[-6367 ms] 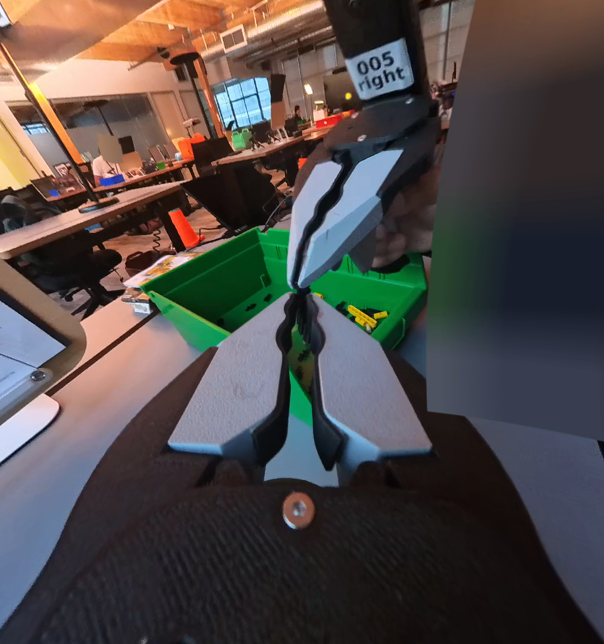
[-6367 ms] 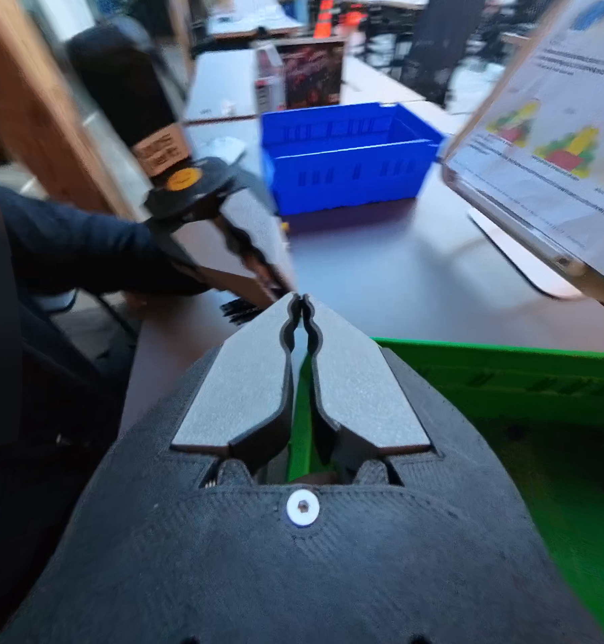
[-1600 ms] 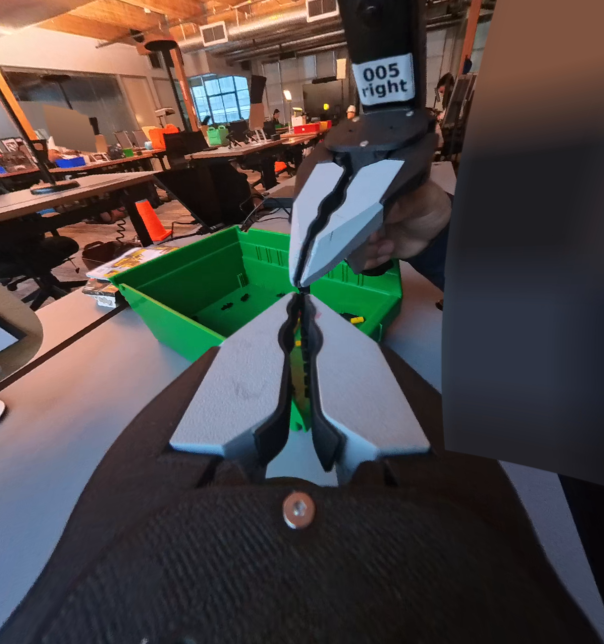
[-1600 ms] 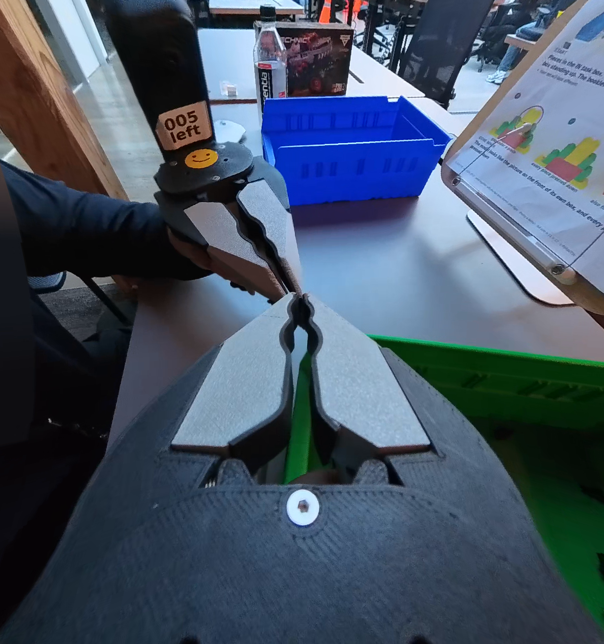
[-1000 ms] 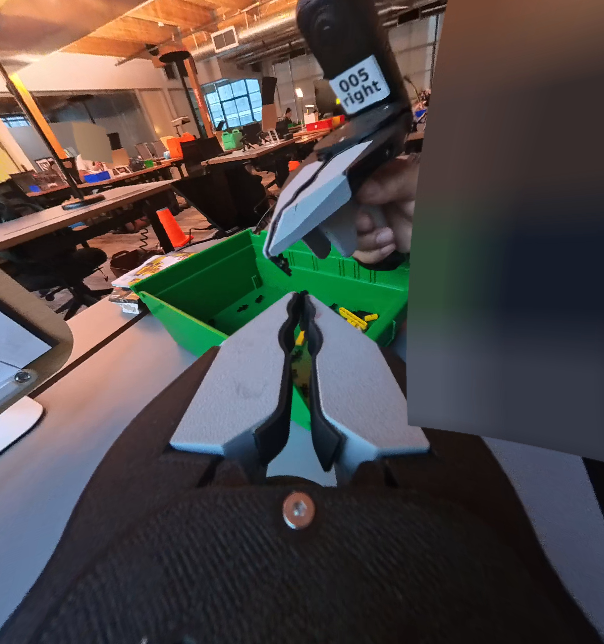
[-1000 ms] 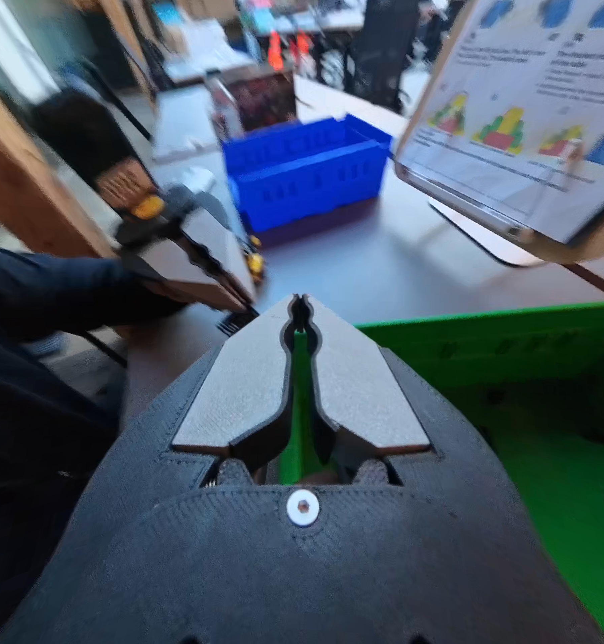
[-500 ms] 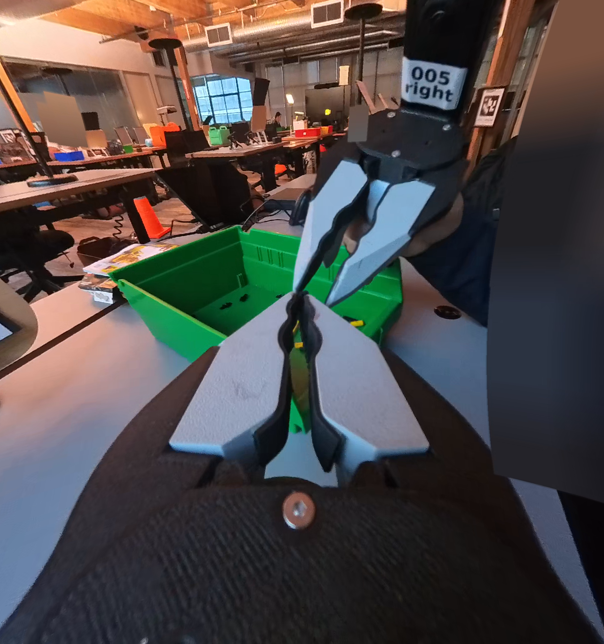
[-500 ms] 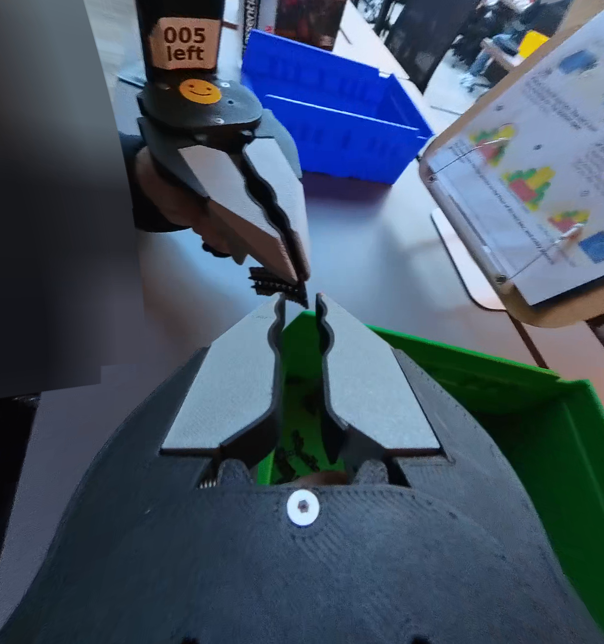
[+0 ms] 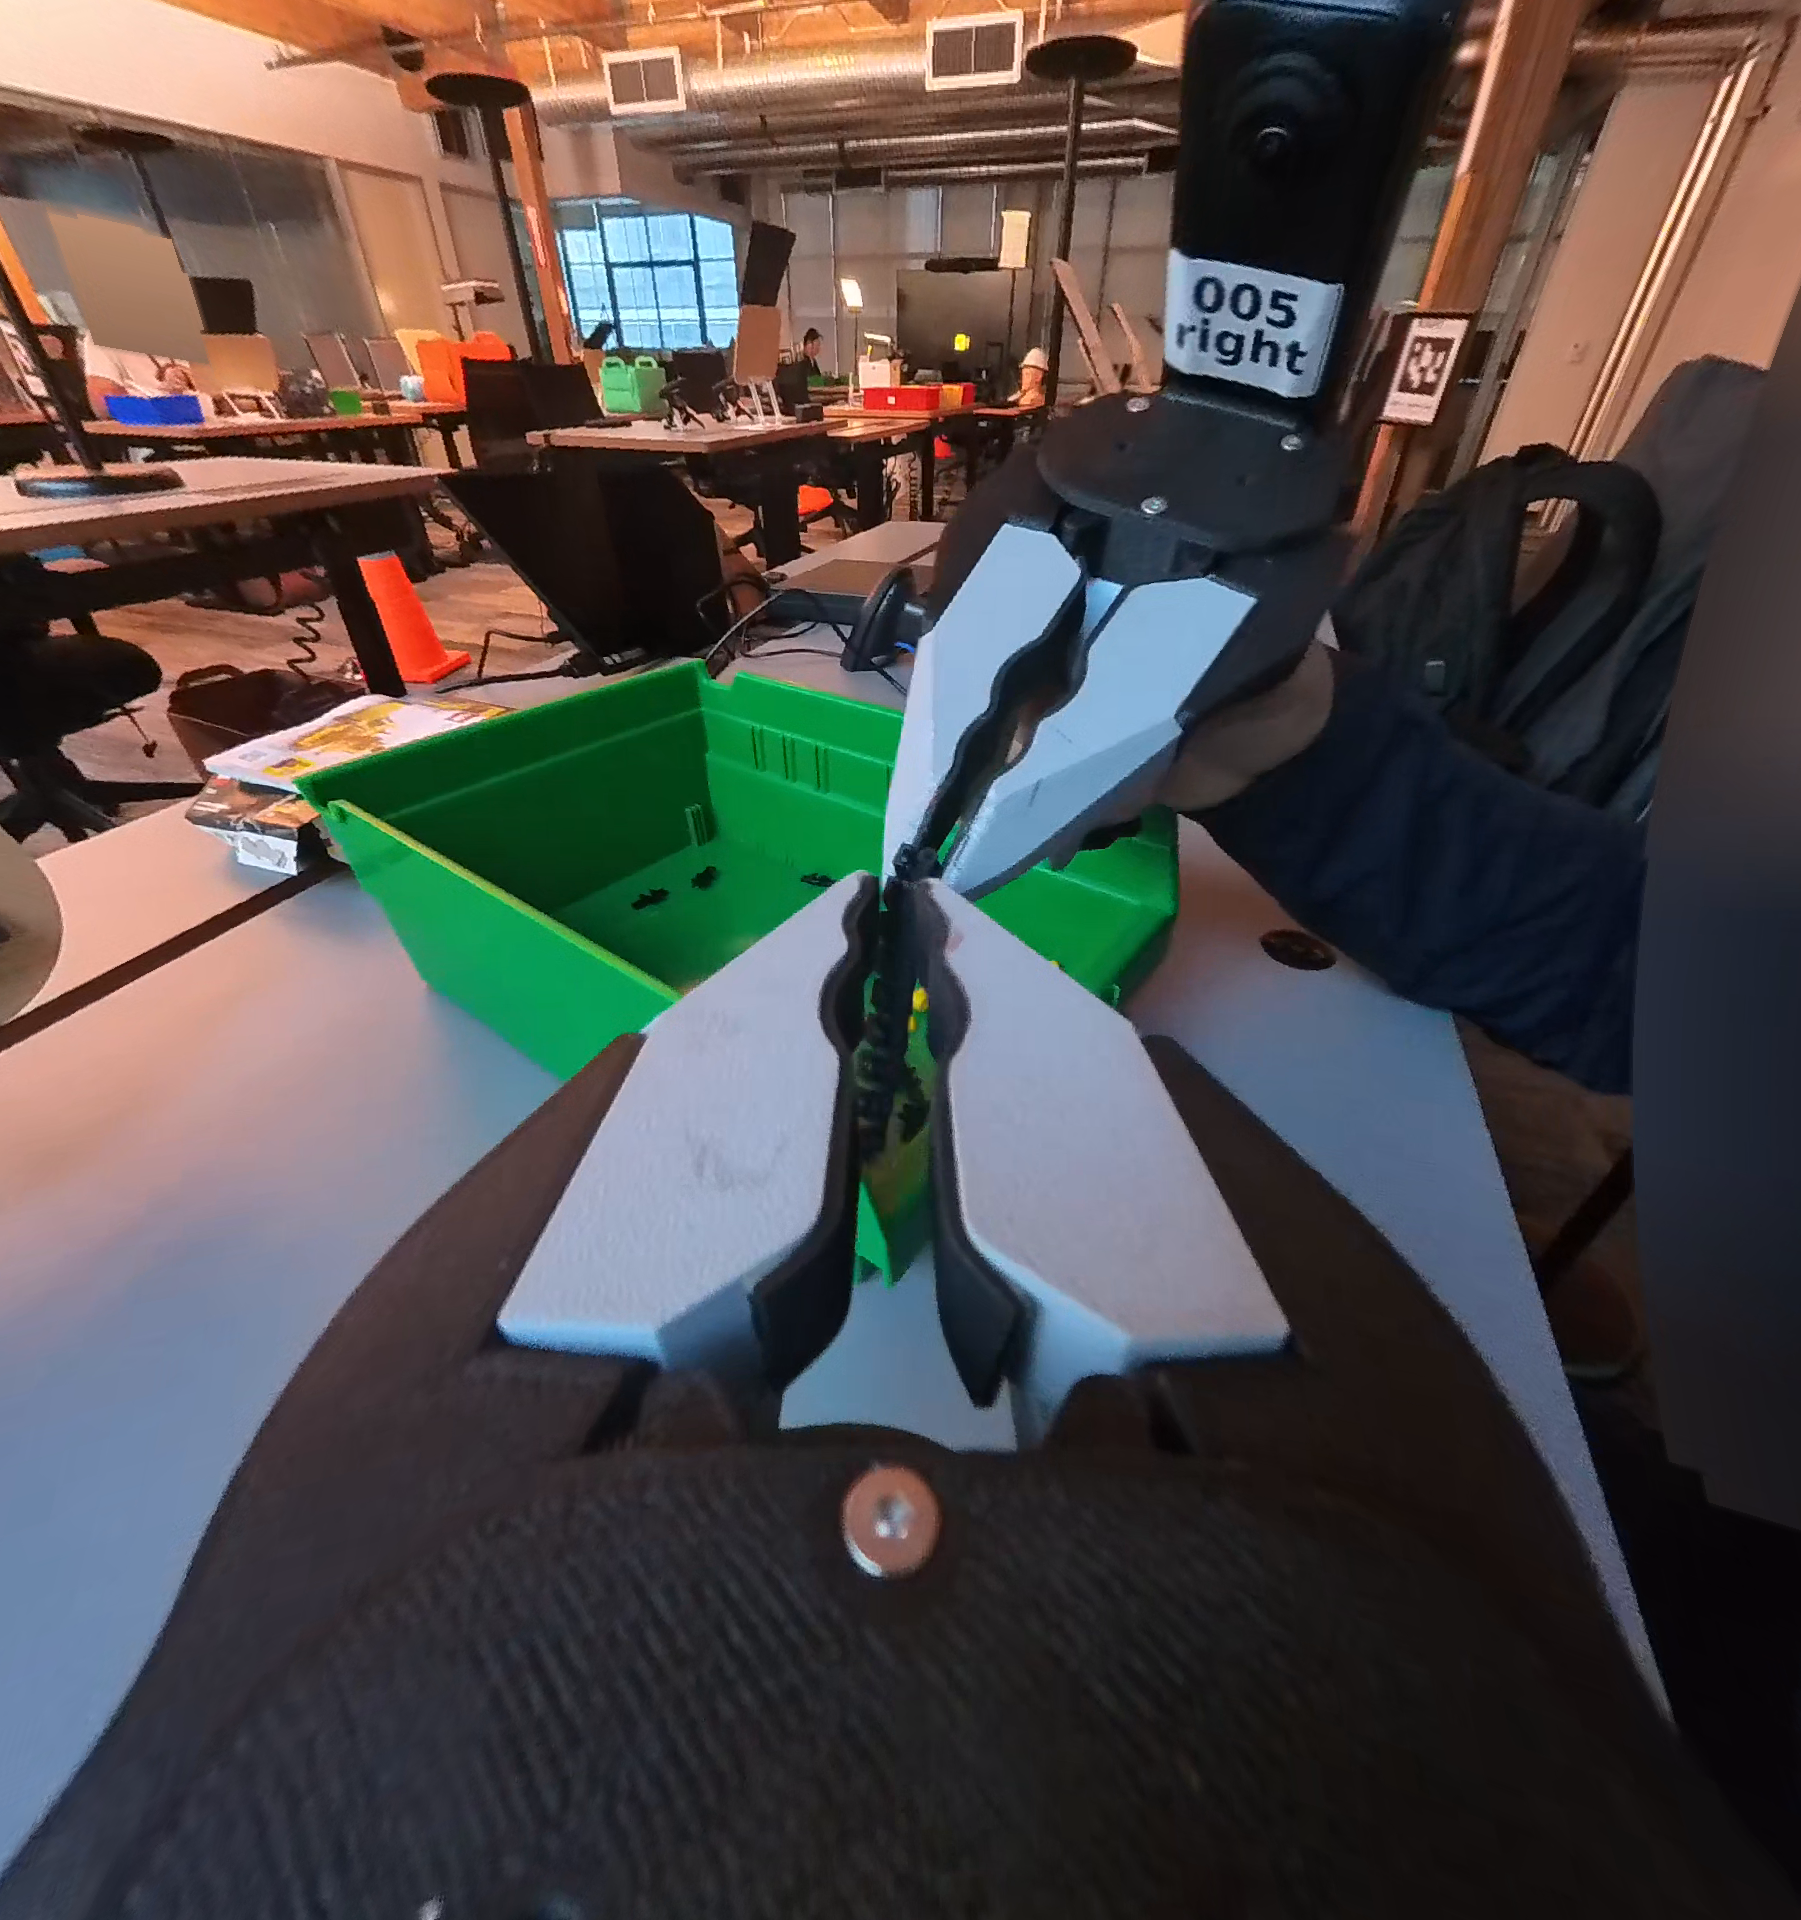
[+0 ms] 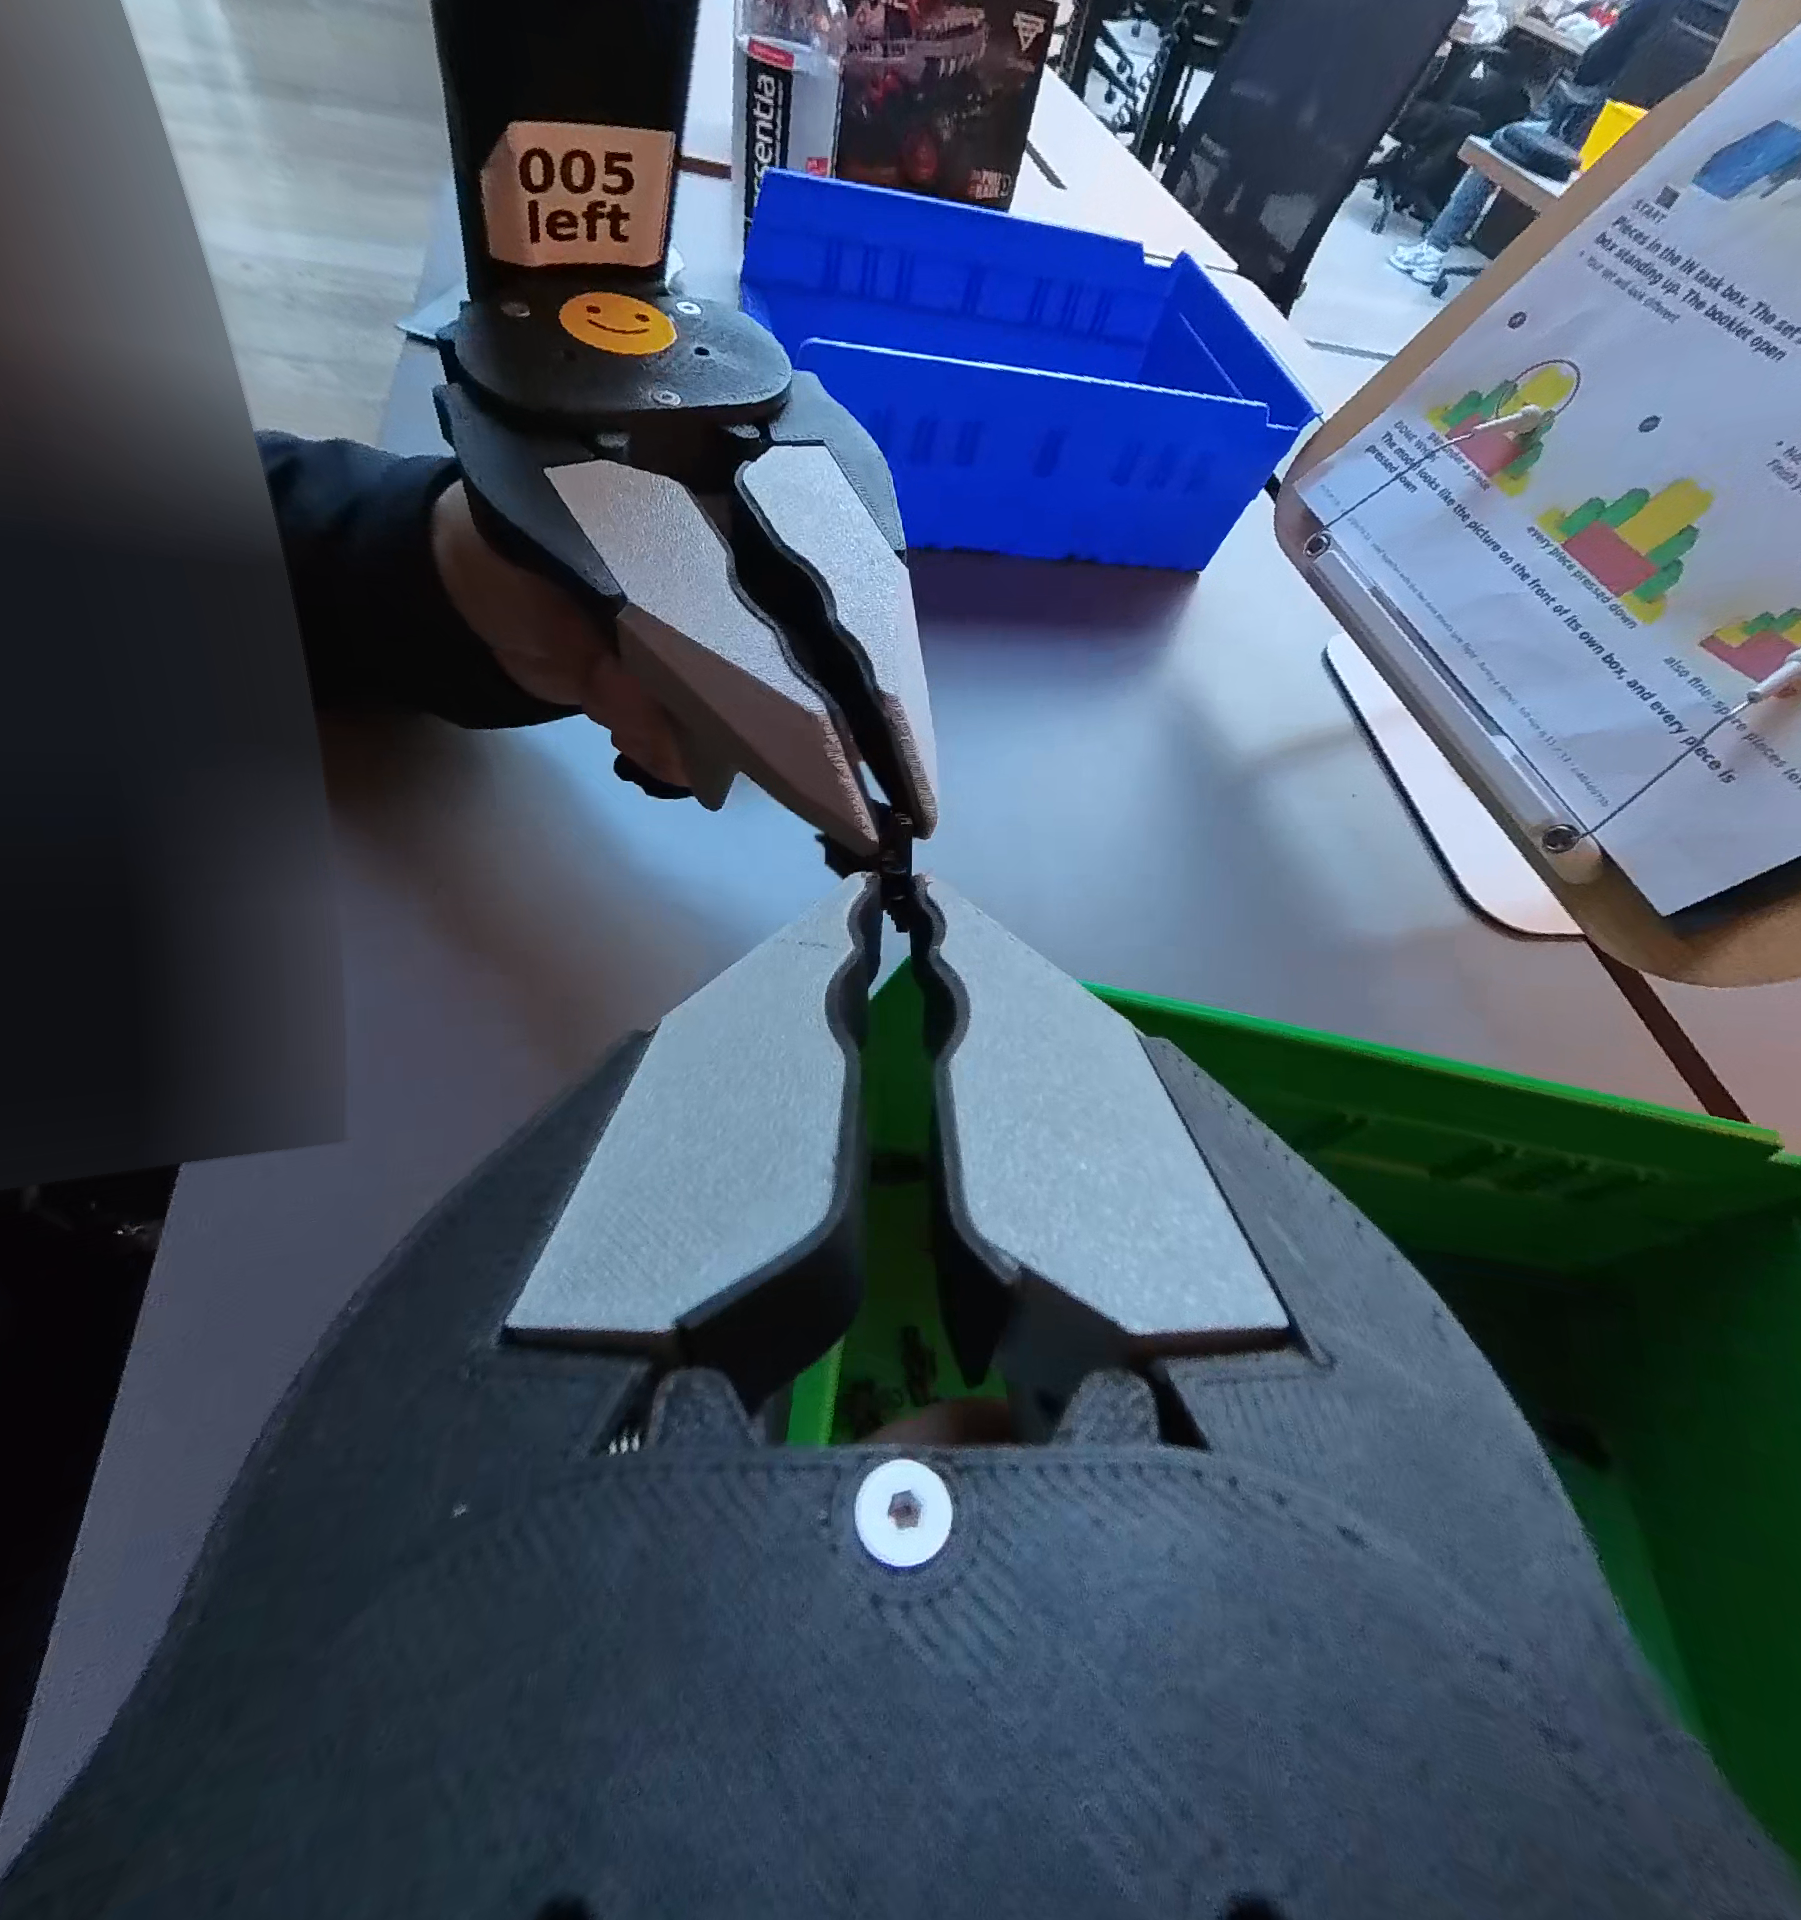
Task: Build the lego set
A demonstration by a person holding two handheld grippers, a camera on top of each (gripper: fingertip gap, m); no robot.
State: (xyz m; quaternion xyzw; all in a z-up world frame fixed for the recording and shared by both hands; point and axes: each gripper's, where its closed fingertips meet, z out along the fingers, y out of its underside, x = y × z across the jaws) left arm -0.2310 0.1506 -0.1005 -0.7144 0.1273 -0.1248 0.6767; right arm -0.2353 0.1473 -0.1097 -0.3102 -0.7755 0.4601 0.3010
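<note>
Pinching a small black lego assembly [image 9: 888,1013] between jaws drawn nearly together, the left gripper [image 9: 894,904] holds it edge-on, so that in the left wrist view it runs as a thin toothed strip down the slot between the two grey fingers [image 9: 730,1122], its top end poking just past their tips. The right gripper [image 9: 927,847] meets it tip to tip from above, its jaws narrowed at the points around the protruding end of the same piece, though wider apart farther back. In the right wrist view the piece [image 10: 894,868] shows as a small dark lump bridging the two sets of tips, touching both the left gripper [image 10: 891,826] above and the right gripper [image 10: 891,894] below; whether the right jaws actually clamp it or merely close around it cannot be told. Both tools hang over the near rim of a green bin [image 9: 522,904], which sits on the grey counter [image 9: 148,1143] and has a few small black parts [image 9: 672,888] scattered on its floor. Farther off on the counter stands a blue bin [image 10: 1031,447], with a bottle [image 10: 771,114] and a dark box [image 10: 937,94] behind it, and an instruction sheet on a tilted wooden board [image 10: 1623,540] to the right. A booklet [image 9: 356,727] lies beyond the green bin.
</note>
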